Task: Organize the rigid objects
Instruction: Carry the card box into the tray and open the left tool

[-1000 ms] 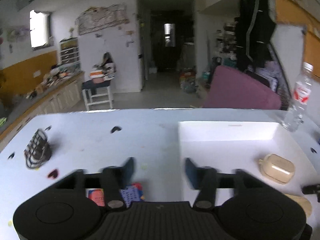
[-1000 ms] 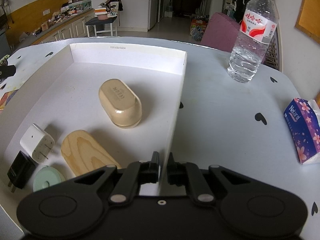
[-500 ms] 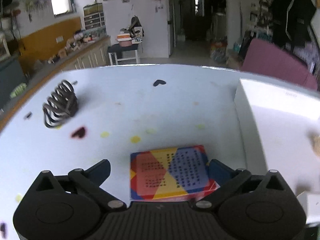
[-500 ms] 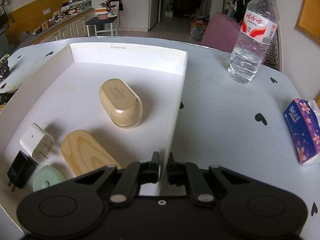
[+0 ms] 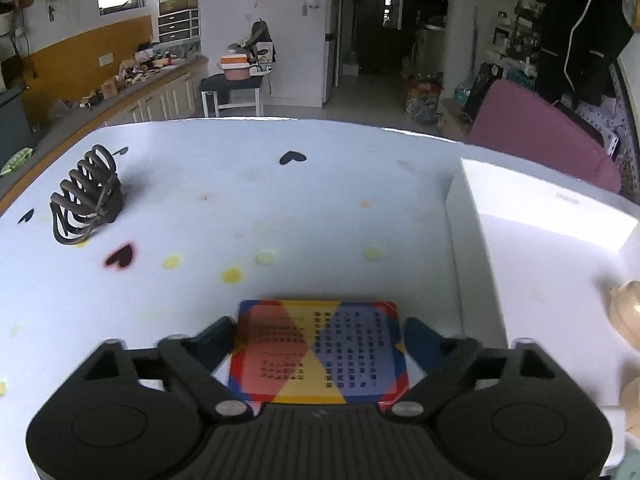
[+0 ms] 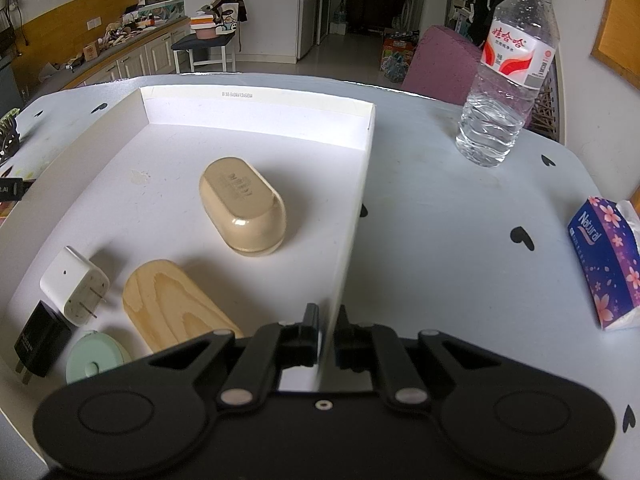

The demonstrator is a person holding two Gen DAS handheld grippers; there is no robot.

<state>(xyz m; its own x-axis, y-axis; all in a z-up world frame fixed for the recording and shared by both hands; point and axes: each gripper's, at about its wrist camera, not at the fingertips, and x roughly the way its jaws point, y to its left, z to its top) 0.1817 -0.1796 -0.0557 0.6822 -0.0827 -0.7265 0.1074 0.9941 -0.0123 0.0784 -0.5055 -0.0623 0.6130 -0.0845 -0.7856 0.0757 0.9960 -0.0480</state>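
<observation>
Item 1. Dark metal claw hair clip [image 5: 86, 196], at 10 o'clock on the white heart-printed table [image 5: 320, 200]. Stiff, sprung, light; judged best taken across its hinge.

Item 2. Flat multicoloured printed card box [image 5: 318, 354], at 6 o'clock in the left wrist view, lying on the table just outside the left wall of the shallow white cardboard tray [image 5: 464, 264]. The left gripper [image 5: 319, 340] stands wide open, one finger on either side of the box; contact cannot be told. Judged light, rigid, smooth-faced, liable to slip; take hold on the two side edges.

Item 3. Tray contents, right wrist view: black plug adapter [image 6: 38, 342], white plug adapter [image 6: 76, 286], mint round case [image 6: 94, 360], flat wooden oval [image 6: 172, 304], beige oval case [image 6: 242, 206].

Item 4. Right gripper [image 6: 326, 340], closed down on the tray's right wall, steadying it.
</observation>
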